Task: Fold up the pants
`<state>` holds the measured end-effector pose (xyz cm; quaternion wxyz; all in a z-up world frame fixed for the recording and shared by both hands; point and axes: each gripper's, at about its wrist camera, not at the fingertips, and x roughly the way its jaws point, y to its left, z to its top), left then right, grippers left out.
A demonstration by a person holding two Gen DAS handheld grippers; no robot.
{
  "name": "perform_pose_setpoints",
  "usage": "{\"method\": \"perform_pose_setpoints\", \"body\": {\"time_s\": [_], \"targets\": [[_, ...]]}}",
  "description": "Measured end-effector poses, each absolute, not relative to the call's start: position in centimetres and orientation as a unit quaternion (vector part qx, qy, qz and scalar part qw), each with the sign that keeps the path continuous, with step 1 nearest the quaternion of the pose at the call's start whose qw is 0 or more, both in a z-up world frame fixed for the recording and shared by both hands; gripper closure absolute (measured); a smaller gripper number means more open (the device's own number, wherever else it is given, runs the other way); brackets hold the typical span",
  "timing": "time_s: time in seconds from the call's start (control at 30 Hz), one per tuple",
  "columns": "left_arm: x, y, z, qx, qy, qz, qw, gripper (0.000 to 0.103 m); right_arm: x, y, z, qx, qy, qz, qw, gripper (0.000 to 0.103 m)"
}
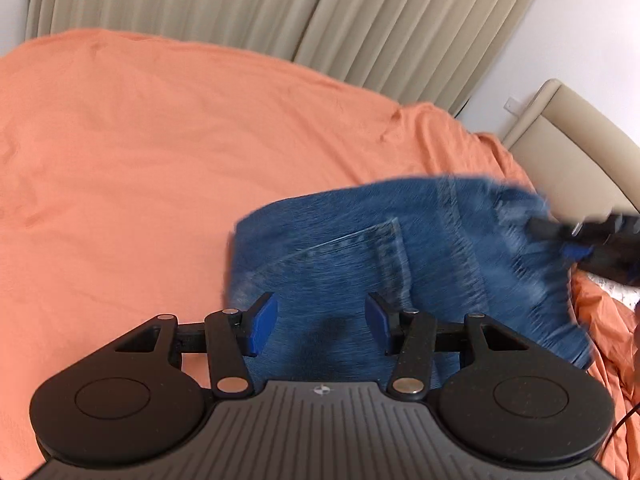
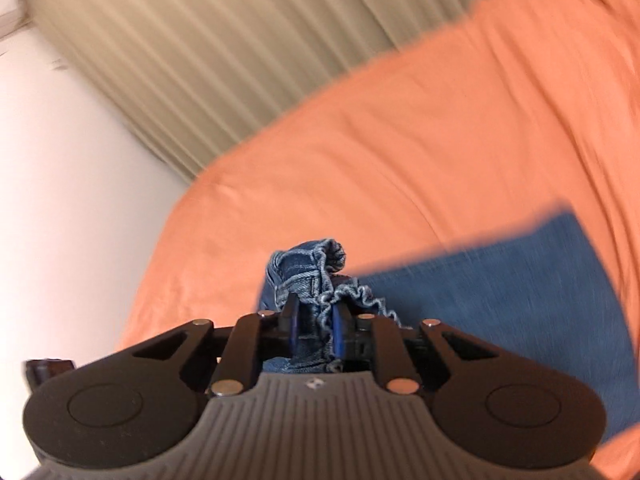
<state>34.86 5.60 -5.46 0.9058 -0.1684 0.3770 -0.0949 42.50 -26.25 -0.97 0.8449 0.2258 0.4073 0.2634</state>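
Observation:
Blue denim pants lie on the orange bed sheet, back pocket up, blurred by motion. My left gripper hangs open just above the denim, nothing between its blue pads. At the right edge of the left wrist view my right gripper pinches the far corner of the pants. In the right wrist view my right gripper is shut on a bunched, frayed hem of the pants, lifted off the bed, and the rest of the denim trails down to the right.
Beige pleated curtains hang behind the bed. A padded beige headboard stands at the right beside a white wall. The orange sheet spreads wide to the left and beyond the pants.

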Motion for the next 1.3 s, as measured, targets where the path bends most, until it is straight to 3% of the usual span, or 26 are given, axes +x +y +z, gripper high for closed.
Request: {"method": "perform_pose_setpoints", "body": {"time_s": [0.13, 0.23, 0.53, 0.7, 0.8, 0.97, 1.23, 1.3], "targets": [[35.5, 5.7, -4.5, -0.162, 0.364, -0.097, 0.912, 0.045, 44.2, -26.3, 3.7, 0.182, 0.376, 0.258, 0.871, 0.092], [36.4, 5.3, -4.8, -0.160, 0.366, -0.102, 0.911, 0.045, 45.5, -28.7, 4.0, 0.172, 0.380, 0.221, 0.882, 0.092], [39.4, 2.1, -8.1, -0.132, 0.386, -0.126, 0.904, 0.045, 48.6, -37.9, -9.1, 0.196, 0.468, 0.063, 0.859, 0.093], [41.7, 1.1, -9.3, -0.117, 0.385, -0.113, 0.909, 0.045, 49.5, -36.8, -10.9, 0.152, 0.462, 0.059, 0.872, 0.094], [43.5, 0.6, -11.4, -0.096, 0.415, -0.098, 0.900, 0.056, 50.1, -36.8, -12.1, 0.138, 0.467, 0.050, 0.872, 0.094], [44.2, 1.2, -13.2, -0.096, 0.444, -0.055, 0.889, 0.061, 49.5, -37.1, -12.2, 0.137, 0.465, 0.053, 0.873, 0.087], [38.0, 1.4, -7.9, -0.080, 0.407, -0.091, 0.905, 0.060, 44.0, -39.2, -8.1, 0.154, 0.423, 0.073, 0.890, 0.068], [35.8, 1.3, -6.9, -0.079, 0.404, -0.099, 0.906, 0.060, 41.2, -39.2, -7.2, 0.157, 0.408, 0.085, 0.896, 0.069]]}}
